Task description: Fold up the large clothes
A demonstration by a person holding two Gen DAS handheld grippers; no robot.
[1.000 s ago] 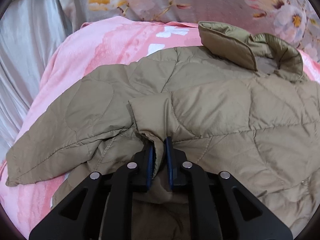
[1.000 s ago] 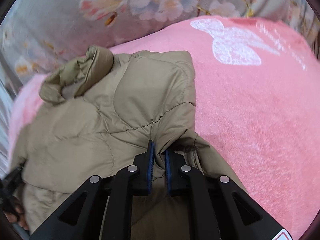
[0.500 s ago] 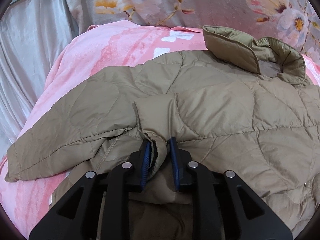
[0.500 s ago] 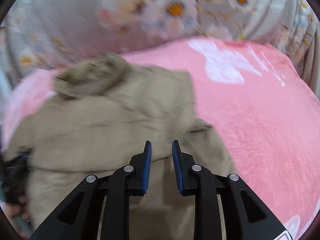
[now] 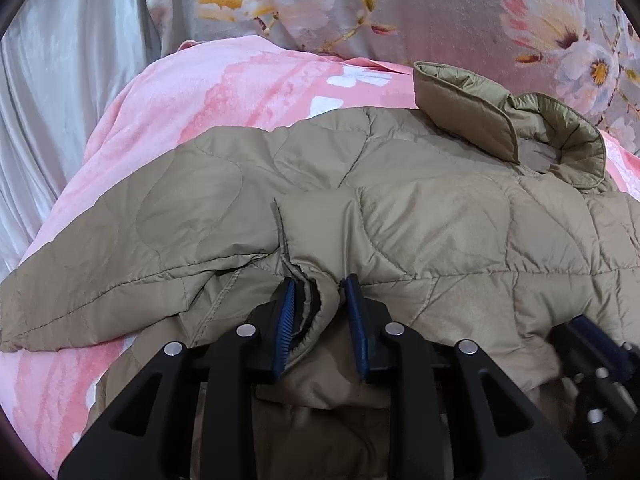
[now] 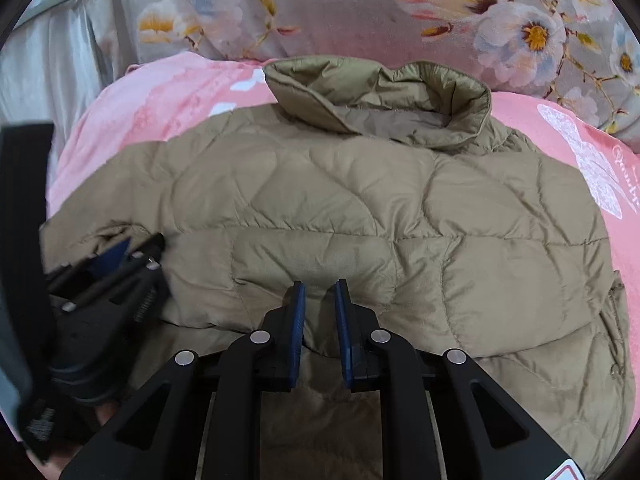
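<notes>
A tan quilted jacket (image 5: 420,216) lies on a pink blanket (image 5: 208,92), collar (image 5: 516,128) at the far side and sleeves folded over its front. My left gripper (image 5: 318,284) is open, with a sleeve cuff (image 5: 316,304) lying loose between its blue pads. In the right wrist view the jacket (image 6: 360,200) fills the middle, its collar (image 6: 380,96) at the top. My right gripper (image 6: 319,286) is open and empty, just above the jacket's folded middle. The left gripper also shows at the left edge of the right wrist view (image 6: 120,256).
A grey floral cover (image 5: 400,4) rises behind the blanket, also seen in the right wrist view (image 6: 340,8). A silvery curtain (image 5: 60,80) hangs at the left. The pink blanket (image 6: 568,140) has white butterfly prints on the right.
Both grippers have opened and let go of the jacket sleeves. The right gripper has swung left over the jacket's middle. The left gripper has stayed at the cuff.
</notes>
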